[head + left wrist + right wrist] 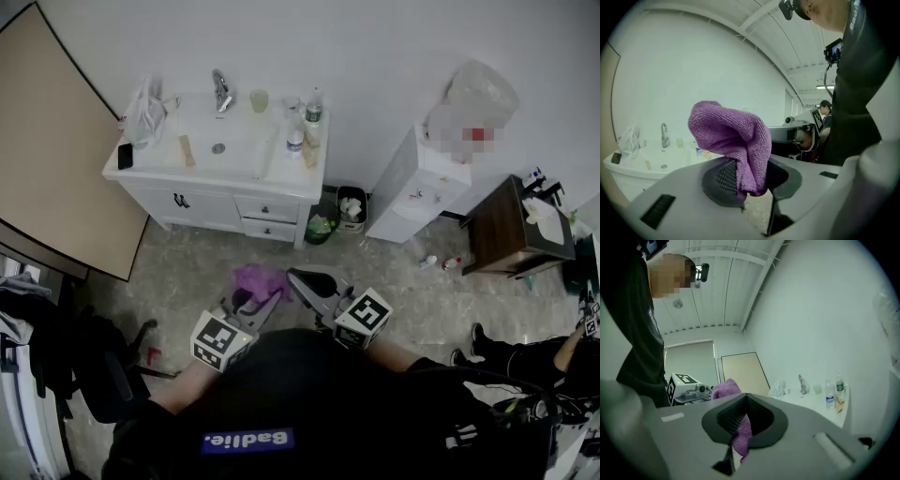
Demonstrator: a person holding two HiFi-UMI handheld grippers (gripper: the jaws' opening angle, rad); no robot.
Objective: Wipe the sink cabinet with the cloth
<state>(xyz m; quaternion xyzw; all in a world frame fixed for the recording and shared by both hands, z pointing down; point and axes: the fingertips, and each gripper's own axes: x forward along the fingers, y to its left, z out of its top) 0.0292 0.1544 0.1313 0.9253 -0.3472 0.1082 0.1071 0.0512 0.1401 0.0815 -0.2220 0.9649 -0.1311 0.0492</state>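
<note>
Cloth (pixel 731 129), purple, clamped in both left gripper (pixel 750 180) and right gripper (pixel 740 427). White sink cabinet (pixel 225 202) against white wall (pixel 394 56), beyond speckled floor (pixel 187 272).

The cloth (pixel 726 129) is purple microfibre, nubbly and matt. The left gripper (pixel 749 183) and right gripper (pixel 740 425) are smooth matt grey plastic, with dark ribbed pads (pixel 724 178). The sink cabinet (pixel 202 202) looks smooth, white and painted. Its tap (pixel 220 89) is shiny metal. A bag (pixel 145 112) is thin crinkled plastic. The floor (pixel 187 272) is mottled, stone-like tile. A side table (pixel 502 230) is dark wood.
</note>
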